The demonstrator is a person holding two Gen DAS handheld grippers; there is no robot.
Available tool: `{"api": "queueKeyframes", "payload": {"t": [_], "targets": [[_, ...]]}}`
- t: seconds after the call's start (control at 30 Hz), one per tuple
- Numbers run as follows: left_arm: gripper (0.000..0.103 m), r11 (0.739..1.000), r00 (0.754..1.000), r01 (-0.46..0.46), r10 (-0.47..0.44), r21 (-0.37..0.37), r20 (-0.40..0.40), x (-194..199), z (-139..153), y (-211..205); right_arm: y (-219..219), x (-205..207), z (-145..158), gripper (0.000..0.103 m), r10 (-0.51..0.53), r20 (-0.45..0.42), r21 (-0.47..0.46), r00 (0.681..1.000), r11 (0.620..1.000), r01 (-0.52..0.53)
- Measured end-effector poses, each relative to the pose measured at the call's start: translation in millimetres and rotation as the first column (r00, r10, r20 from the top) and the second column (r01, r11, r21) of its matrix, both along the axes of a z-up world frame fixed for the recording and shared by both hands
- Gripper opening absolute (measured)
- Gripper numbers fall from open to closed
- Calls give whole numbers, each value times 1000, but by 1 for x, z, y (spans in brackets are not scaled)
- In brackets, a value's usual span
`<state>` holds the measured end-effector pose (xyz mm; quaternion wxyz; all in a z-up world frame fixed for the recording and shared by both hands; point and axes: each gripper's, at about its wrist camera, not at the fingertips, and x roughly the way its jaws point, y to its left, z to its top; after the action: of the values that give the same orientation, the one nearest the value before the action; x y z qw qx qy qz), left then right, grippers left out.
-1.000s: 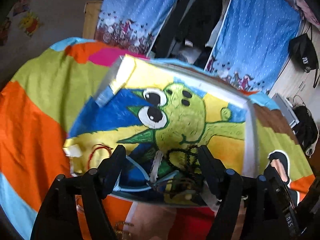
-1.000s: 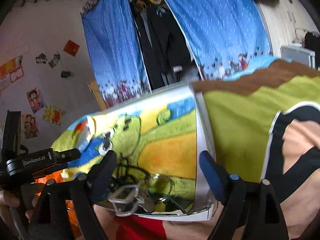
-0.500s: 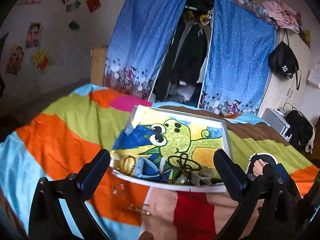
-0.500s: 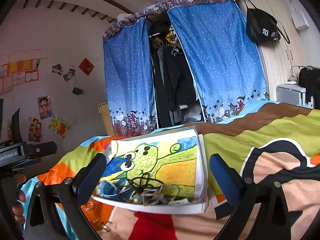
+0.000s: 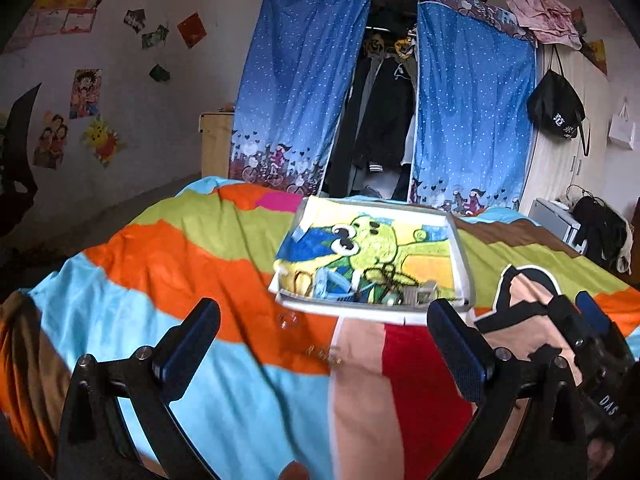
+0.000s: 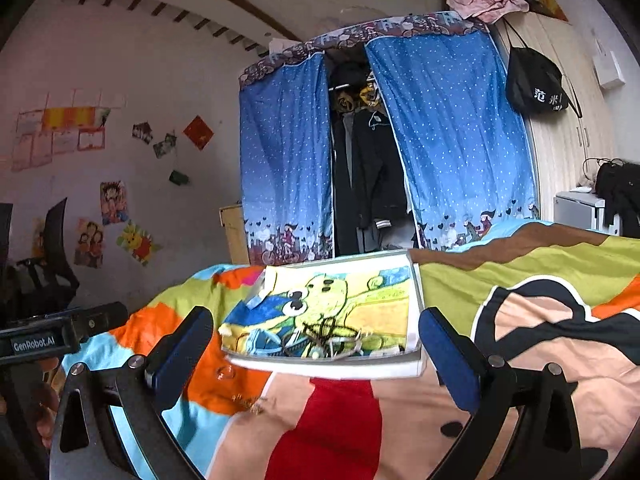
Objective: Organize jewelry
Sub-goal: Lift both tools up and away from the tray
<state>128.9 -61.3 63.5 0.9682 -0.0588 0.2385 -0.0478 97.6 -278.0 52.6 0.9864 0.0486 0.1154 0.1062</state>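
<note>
In the left wrist view the left claw (image 5: pixel 322 344) hangs with its jaws wide apart and nothing between them, over a bright patchwork bedspread (image 5: pixel 172 264). Ahead of it and slightly to its right sits a shallow white tray (image 5: pixel 460 256) lined with a cartoon drawing, and the jewelry (image 5: pixel 376 286) is heaped at the tray's near edge: a dark bead string, some blue bands, a thin red loop and small metal pieces, all tangled. These look light, limp and slippery, so a pinch on 1 free loop of the bead string seems safer than a grab into the pile, which would likely drag several pieces together. Between the claw and the tray, 2 loose pieces lie on the bed: a small clear ring (image 5: pixel 289 320) and a thin gold piece (image 5: pixel 324 354), both tiny and easily pressed into the soft cloth. In the right wrist view the right claw (image 6: pixel 316 344) is likewise spread wide and empty, with the tray straight ahead, its near rim about level with the fingertips. The same heap lies at the front edge, the ring (image 6: pixel 225 372) and the gold piece (image 6: pixel 250 400) below and left of the claw's middle.
</note>
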Motion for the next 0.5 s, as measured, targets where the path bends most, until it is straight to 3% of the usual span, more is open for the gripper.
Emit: {"api": "queueKeyframes", "payload": {"t": [0.27, 0.5], "targets": [[101, 1000, 999, -19, 19, 21, -37, -34, -21, 24, 4, -26, -15, 103, -25, -115, 4, 993, 1000, 26], [101, 996, 987, -28, 40, 84, -153, -36, -50, 45, 7, -22, -35, 103, -98, -282, -41, 954, 995, 91]]}}
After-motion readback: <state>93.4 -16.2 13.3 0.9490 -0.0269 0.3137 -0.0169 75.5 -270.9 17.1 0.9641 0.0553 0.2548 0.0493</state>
